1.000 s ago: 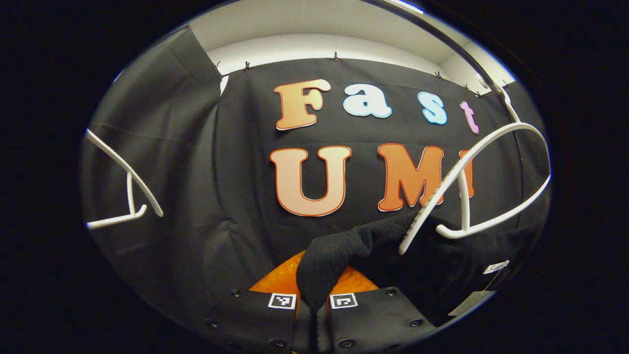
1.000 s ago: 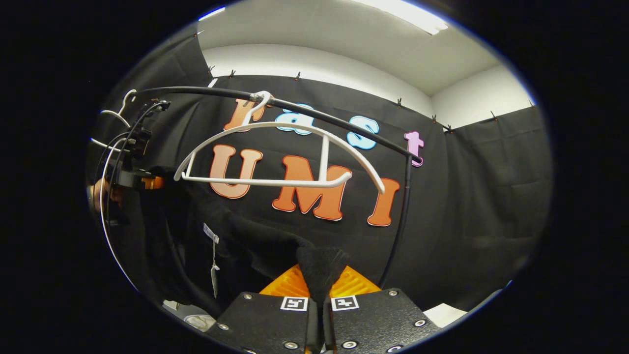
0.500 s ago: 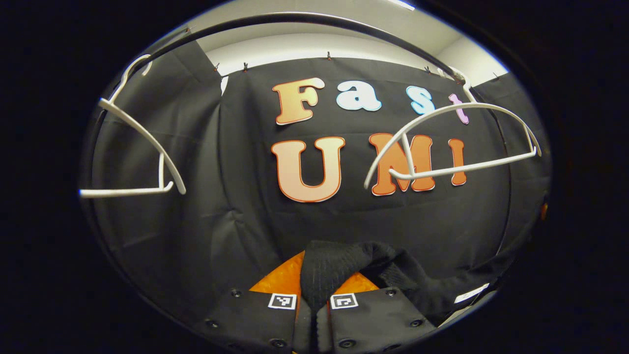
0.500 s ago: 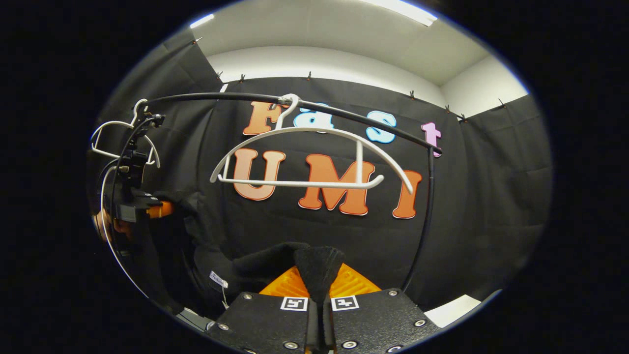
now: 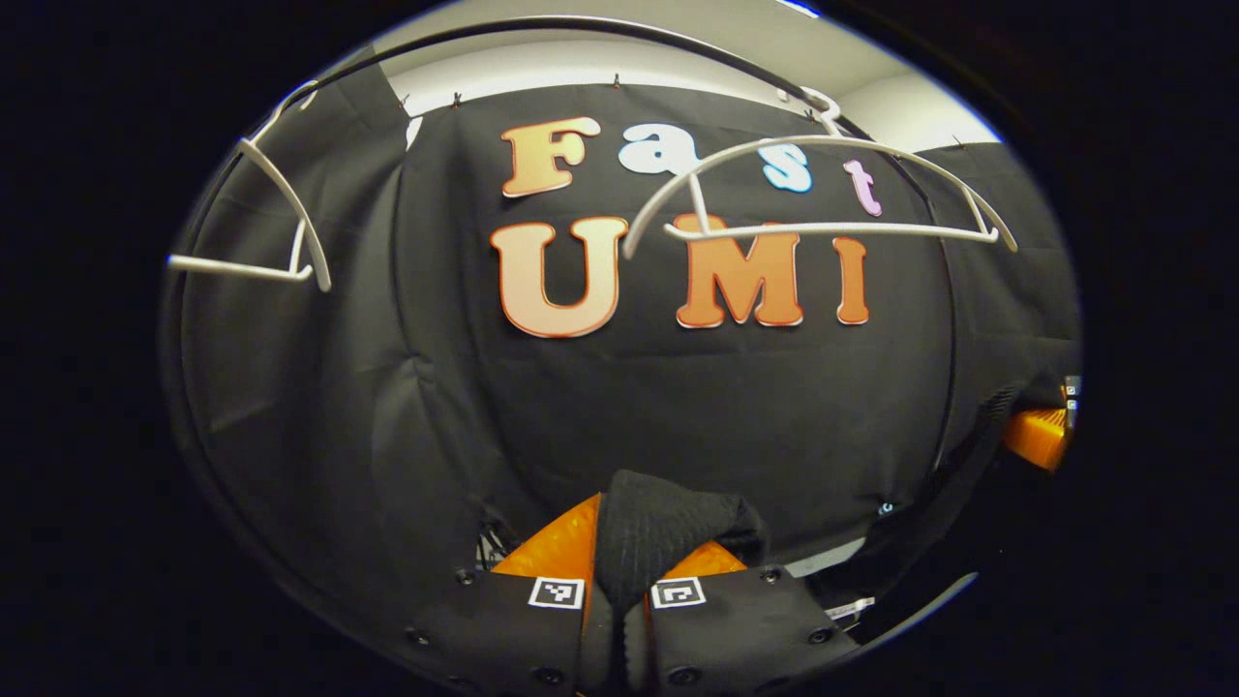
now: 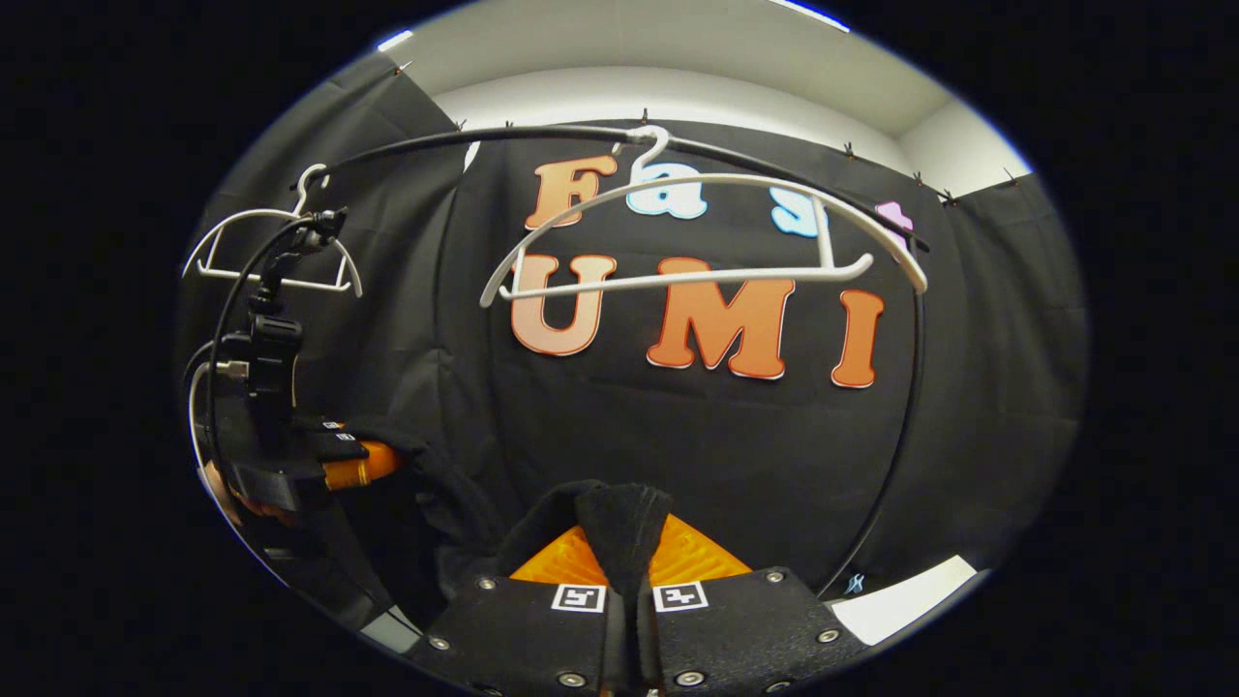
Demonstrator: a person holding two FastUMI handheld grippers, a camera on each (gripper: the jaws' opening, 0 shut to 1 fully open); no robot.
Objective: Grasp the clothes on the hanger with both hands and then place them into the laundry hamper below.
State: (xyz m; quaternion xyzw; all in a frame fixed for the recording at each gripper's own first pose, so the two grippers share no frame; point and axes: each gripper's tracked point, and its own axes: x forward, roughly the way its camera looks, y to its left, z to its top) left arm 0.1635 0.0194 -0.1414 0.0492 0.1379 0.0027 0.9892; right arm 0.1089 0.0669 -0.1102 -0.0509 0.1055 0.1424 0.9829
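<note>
A black knitted garment [image 5: 658, 532] bunches up between the fingers of my left gripper [image 5: 619, 605], which is shut on it. In the right gripper view my right gripper [image 6: 629, 605] is shut on another fold of the same black garment [image 6: 619, 528], which sags off to the left toward the left gripper [image 6: 348, 465] and the hand behind it. A bare white hanger [image 6: 697, 232] hangs from the black rail [image 6: 542, 136] above; it is the same white hanger [image 5: 823, 194] at the upper right of the left gripper view. The right gripper [image 5: 1041, 431] shows at the far right edge there.
A second bare white hanger [image 5: 266, 223] hangs at the left end of the rail, the same second hanger [image 6: 276, 242] in the right gripper view. The rail's black upright [image 6: 895, 436] drops at the right. A pale floor strip [image 6: 905, 600] lies low right.
Both grippers have come down with the garment; the hanger and rail now sit higher in both views. The garment has slid off the hanger, which hangs bare and level.
</note>
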